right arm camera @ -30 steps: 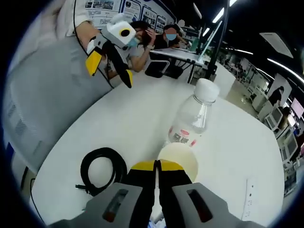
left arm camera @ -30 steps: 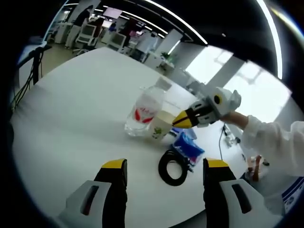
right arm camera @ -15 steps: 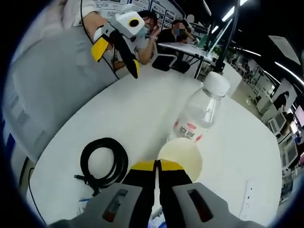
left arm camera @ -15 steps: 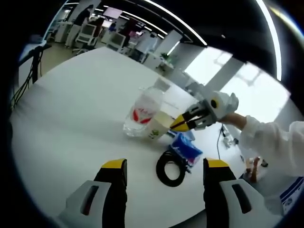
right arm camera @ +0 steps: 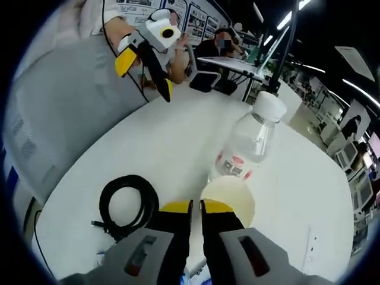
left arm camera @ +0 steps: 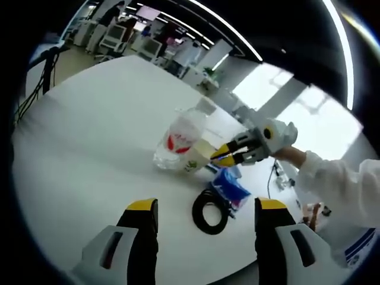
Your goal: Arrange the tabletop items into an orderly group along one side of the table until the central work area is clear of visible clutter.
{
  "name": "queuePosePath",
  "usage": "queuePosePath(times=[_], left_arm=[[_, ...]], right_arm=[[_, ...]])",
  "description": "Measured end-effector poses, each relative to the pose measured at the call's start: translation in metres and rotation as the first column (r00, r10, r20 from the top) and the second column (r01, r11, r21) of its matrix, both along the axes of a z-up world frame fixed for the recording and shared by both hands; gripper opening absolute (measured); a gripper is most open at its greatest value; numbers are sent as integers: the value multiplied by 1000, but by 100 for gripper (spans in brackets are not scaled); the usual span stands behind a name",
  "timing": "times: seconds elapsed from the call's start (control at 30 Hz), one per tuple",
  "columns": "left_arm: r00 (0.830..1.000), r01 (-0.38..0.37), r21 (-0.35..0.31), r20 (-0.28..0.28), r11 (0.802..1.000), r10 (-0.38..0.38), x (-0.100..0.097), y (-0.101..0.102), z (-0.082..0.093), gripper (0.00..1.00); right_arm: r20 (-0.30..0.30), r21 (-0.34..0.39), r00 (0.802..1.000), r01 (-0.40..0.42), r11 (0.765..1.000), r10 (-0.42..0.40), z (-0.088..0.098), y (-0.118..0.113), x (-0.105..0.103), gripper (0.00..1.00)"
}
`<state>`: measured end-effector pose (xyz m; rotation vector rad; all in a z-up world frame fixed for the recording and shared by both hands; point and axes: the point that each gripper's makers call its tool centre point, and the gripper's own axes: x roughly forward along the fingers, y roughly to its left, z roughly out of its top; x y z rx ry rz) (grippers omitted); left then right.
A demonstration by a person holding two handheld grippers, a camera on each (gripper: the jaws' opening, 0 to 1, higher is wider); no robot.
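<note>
Right then, my right gripper (right arm camera: pixel 196 206) sat at the cup's (right arm camera: pixel 228 199) near rim, jaws barely parted — whether they pinched it, I couldn't tell. Just beyond stood the bottle (right arm camera: pixel 248 142), upright, cap away from me. My left gripper (left arm camera: pixel 202 208) hung wide open, well short of the cable (left arm camera: pixel 208 208).

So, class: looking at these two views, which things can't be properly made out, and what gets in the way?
- Blue packet, left gripper view: print too small to read.
- Paper cup, right gripper view: near rim hidden behind the right tongs, so the grip can't be confirmed.
- Bottle label: blurred.
- Wall posters: too small.
</note>
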<state>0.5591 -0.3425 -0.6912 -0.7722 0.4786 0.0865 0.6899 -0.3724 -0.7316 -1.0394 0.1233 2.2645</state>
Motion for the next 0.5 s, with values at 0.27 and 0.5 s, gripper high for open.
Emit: queuePosePath(times=[0.27,0.5], left_arm=[[1000,-4,-16,4,1000,4,0,-2,1,62],[1000,16,31,-24,999,-15,1,-4,0,70]], right_arm=[[-32,30,999,30,999,-30,11,4,-7,19],[-92,32,982,165,986,-162,18,1,-11,50]])
